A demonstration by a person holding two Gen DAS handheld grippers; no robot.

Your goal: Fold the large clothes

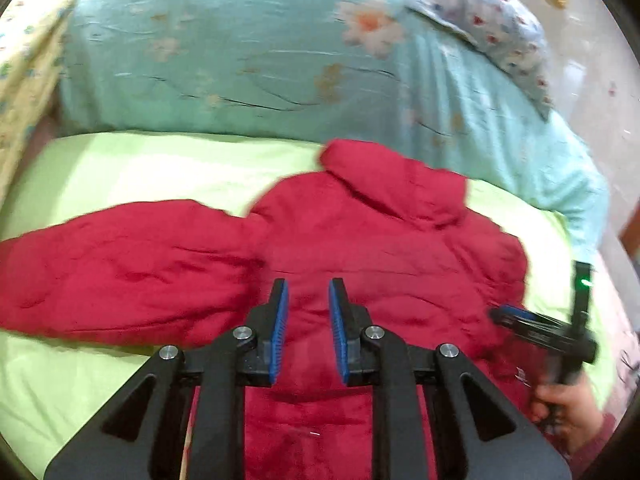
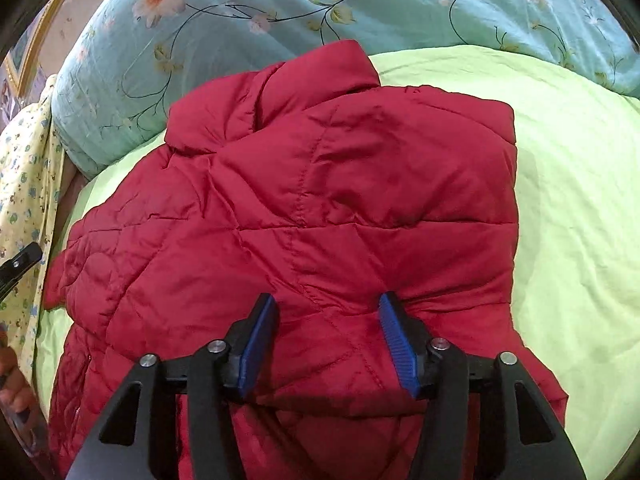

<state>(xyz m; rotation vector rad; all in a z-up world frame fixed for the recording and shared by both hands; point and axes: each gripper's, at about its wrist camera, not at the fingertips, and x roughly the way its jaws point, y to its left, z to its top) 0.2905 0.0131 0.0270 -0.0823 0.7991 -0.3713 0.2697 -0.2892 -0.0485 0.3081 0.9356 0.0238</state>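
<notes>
Both grippers hovering spread, gripping nothing: left gripper (image 1: 308, 300), right gripper (image 2: 326, 312). Am seeing quilted red puffer jacket (image 2: 320, 208) lying flat on lime-green bedsheet (image 2: 568, 200), collar toward 12 o'clock. Unfolded sleeve (image 1: 120, 264) running toward 9 o'clock; judging left nearer.

A red quilted puffer jacket (image 2: 304, 216) lies flat, back up, collar away, one sleeve (image 1: 120, 264) spread sideways.
</notes>
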